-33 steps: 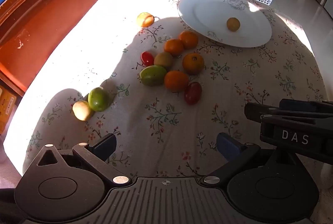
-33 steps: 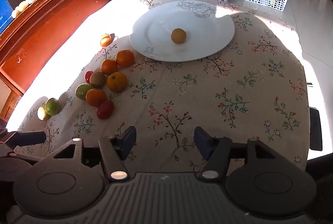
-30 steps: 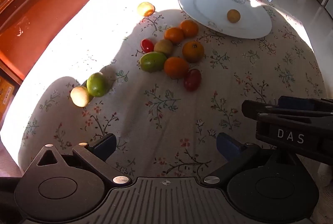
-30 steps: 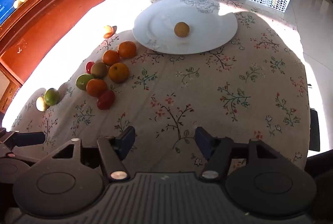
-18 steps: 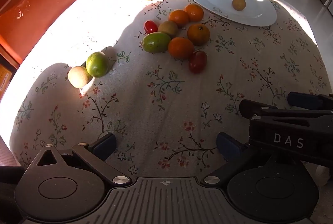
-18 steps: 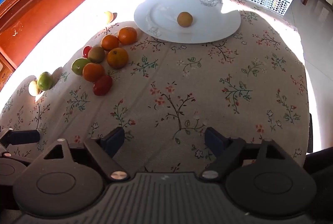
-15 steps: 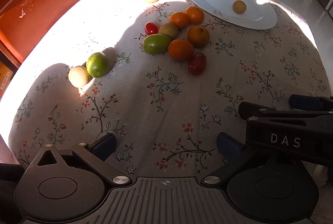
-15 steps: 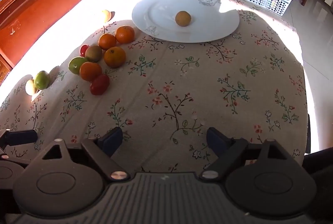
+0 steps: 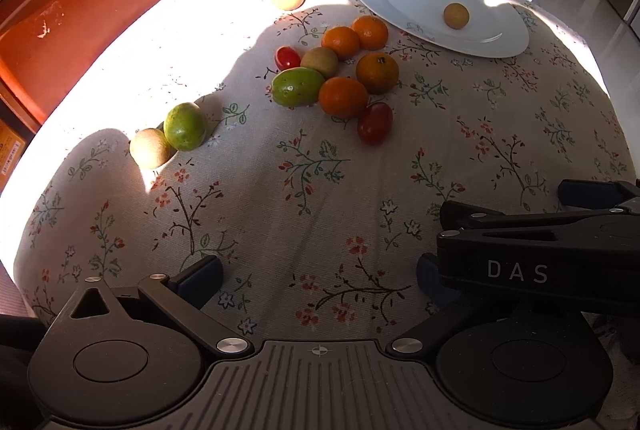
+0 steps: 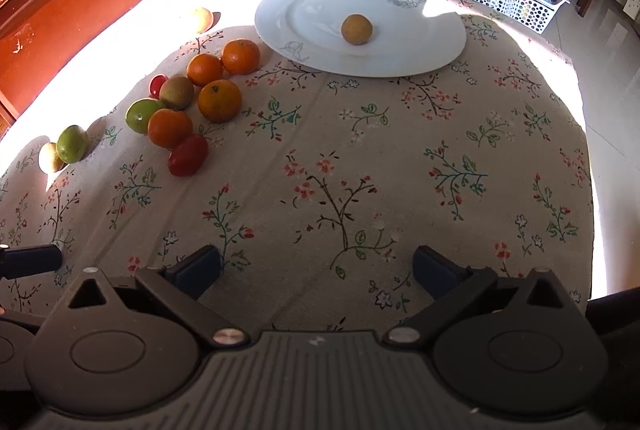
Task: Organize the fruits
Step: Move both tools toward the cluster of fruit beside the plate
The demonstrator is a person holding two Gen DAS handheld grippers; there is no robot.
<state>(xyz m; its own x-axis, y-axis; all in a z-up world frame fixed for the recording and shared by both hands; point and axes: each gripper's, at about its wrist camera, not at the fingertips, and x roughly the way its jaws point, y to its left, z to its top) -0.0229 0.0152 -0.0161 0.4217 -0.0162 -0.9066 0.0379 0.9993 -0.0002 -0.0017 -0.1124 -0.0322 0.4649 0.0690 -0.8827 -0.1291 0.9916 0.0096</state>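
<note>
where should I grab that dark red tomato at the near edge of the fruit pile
Grip the dark red tomato across its narrow middle, coming from above on its near side. It is oblong, touches the orange only at its far end, and open cloth lies on its other sides for the right gripper.

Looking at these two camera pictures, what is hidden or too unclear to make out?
- Left wrist view: the right gripper runs off the right edge and its body covers the left gripper's right finger.
- Right wrist view: the small red tomato is half hidden behind the kiwi.
- Both views: contents of the white basket are too small to identify.
</note>
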